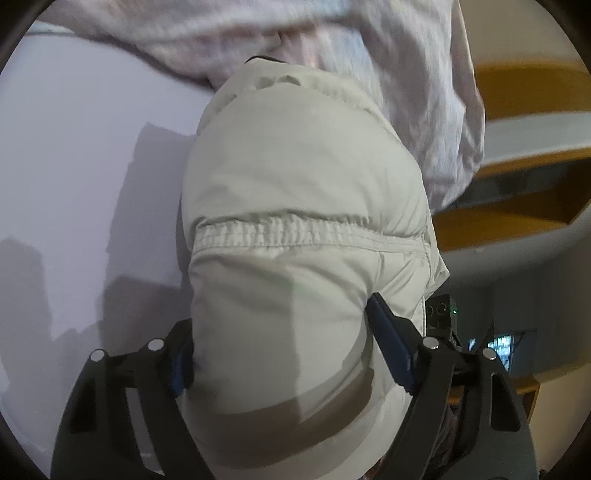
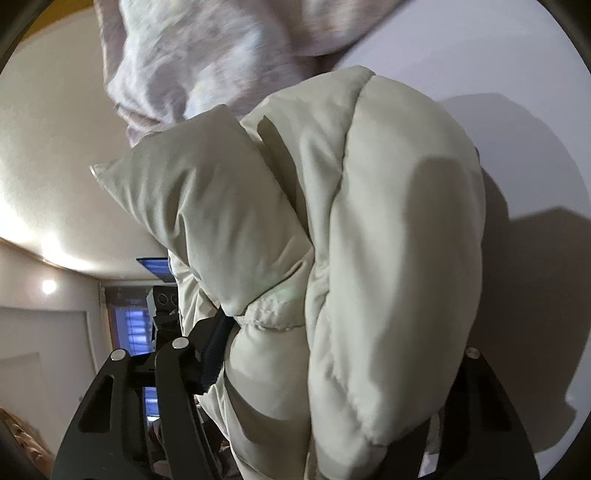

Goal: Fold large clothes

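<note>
A pale cream puffer jacket fills the middle of the left wrist view, bunched into a thick roll with an elastic seam across it. My left gripper is shut on this roll, both blue pads pressed into its sides. In the right wrist view the same jacket bulges in padded folds. My right gripper is shut on it; the left pad digs into the fabric and the right finger is hidden behind it. The jacket hangs above a white table.
A pinkish-grey fleecy garment lies beyond the jacket, also at the top of the right wrist view. Curved yellow-brown shelving stands past the table edge on the right. A cream wall and a window show on the left.
</note>
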